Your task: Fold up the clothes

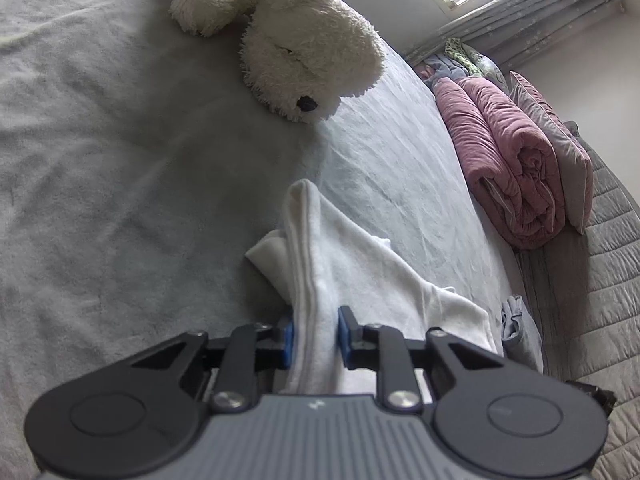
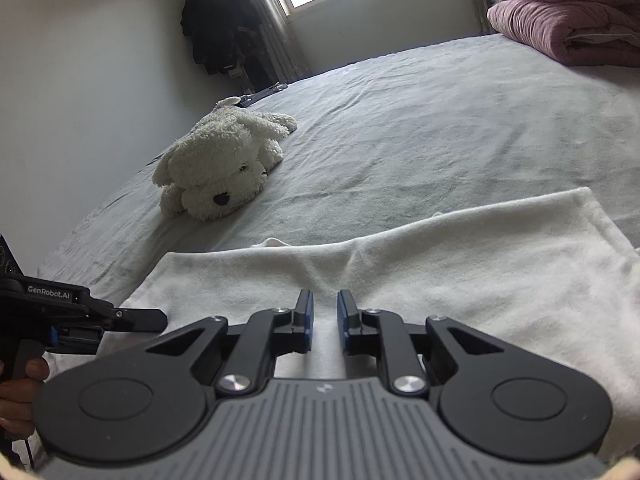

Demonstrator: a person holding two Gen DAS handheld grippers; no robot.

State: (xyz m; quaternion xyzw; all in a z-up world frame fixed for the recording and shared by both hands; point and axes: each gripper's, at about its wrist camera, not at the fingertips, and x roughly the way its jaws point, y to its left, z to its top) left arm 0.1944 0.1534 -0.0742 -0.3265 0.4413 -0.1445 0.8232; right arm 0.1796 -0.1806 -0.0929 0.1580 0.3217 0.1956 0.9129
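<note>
A white garment (image 1: 360,272) lies on the grey bed sheet (image 1: 120,160). My left gripper (image 1: 316,320) is shut on a bunched fold of it, and the cloth rises in a ridge between the blue pads. In the right wrist view the same garment (image 2: 480,264) spreads flat and wide across the bed. My right gripper (image 2: 325,300) sits at its near edge with the jaws drawn close and cloth pinched between them, a small pucker just ahead. The left gripper (image 2: 160,320) shows at the far left, held by a hand (image 2: 20,392).
A white plush dog (image 2: 224,164) lies on the sheet beyond the garment. A rolled pink quilt (image 1: 508,168) and pillows sit at the bed's far side. A small grey folded cloth (image 1: 516,328) lies near the quilted edge. Dark clothes (image 2: 216,24) hang by the window.
</note>
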